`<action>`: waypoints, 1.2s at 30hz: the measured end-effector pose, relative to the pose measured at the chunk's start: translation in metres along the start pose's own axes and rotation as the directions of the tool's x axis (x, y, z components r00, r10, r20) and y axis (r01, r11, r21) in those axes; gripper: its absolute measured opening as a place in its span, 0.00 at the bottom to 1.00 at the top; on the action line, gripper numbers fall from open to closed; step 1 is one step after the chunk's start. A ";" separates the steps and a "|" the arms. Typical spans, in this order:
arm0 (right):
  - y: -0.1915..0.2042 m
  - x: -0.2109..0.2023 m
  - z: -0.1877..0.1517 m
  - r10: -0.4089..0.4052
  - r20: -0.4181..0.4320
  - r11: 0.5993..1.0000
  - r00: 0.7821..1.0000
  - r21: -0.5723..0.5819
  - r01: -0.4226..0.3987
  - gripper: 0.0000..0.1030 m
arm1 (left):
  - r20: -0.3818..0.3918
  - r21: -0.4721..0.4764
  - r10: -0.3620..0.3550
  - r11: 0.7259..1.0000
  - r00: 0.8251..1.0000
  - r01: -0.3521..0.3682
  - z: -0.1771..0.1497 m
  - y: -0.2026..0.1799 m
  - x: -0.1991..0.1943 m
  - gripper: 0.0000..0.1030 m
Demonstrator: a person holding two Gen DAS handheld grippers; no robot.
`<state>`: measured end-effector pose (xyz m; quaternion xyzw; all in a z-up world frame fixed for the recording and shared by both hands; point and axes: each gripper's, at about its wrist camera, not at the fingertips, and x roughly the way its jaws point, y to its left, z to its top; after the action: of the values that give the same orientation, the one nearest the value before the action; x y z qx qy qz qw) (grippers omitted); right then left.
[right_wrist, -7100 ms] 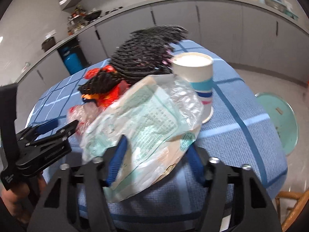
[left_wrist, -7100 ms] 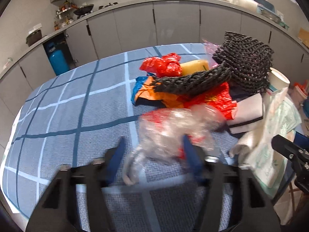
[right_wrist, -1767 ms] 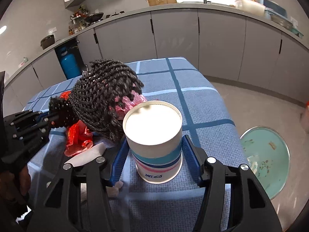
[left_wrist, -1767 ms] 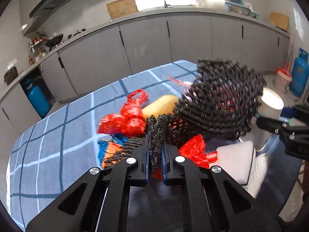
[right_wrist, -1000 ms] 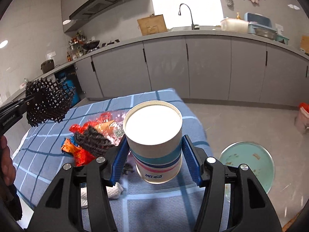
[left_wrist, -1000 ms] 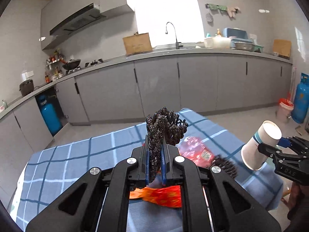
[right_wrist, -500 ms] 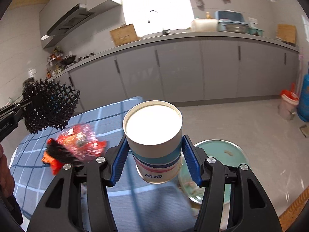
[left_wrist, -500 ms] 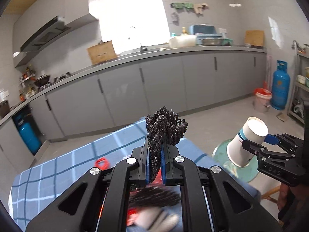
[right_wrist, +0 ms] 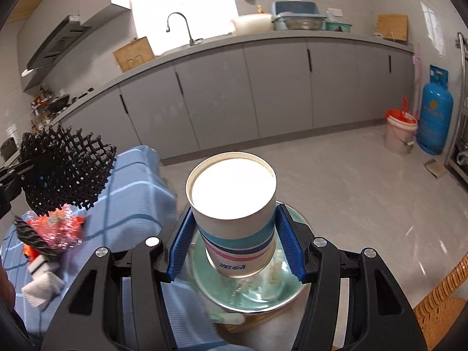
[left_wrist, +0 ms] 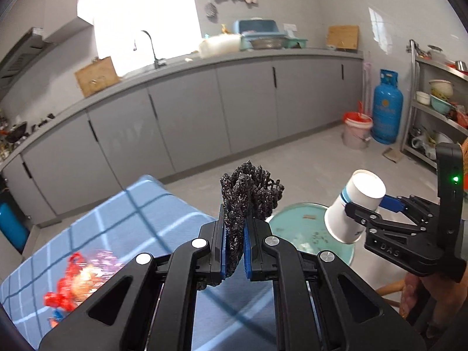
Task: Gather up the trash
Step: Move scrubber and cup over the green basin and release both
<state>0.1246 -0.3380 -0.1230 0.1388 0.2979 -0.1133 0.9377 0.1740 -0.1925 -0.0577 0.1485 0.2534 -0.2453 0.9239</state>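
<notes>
Left tongs (left_wrist: 234,248) pinch black foam netting (left_wrist: 248,196); right tongs (right_wrist: 234,244) clamp a paper cup (right_wrist: 234,213) above a green basin (right_wrist: 257,292).

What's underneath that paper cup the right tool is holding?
Directly below the white paper cup with blue and pink stripes, held by the right tool, sits a round teal basin with a few scraps inside. The cup hides the basin's middle, so anything there cannot be seen.

A home kitchen: long grey cabinet run (right_wrist: 263,93) under a counter with a curved sink tap (right_wrist: 178,26), black range hood (right_wrist: 55,46), blue gas cylinder (right_wrist: 434,117).
</notes>
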 end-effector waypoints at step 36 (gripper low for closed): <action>0.030 0.041 -0.025 0.076 -0.101 0.997 0.992 -0.005 -0.077 0.75 | -0.029 0.027 0.383 0.924 0.923 -0.382 -0.047 0.058 -0.039 0.88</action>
<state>0.1532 -0.3073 -0.1609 0.1513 0.3396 -0.0690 0.9258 0.1570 -0.1101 -0.0670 0.2087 0.2325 -0.0604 0.9480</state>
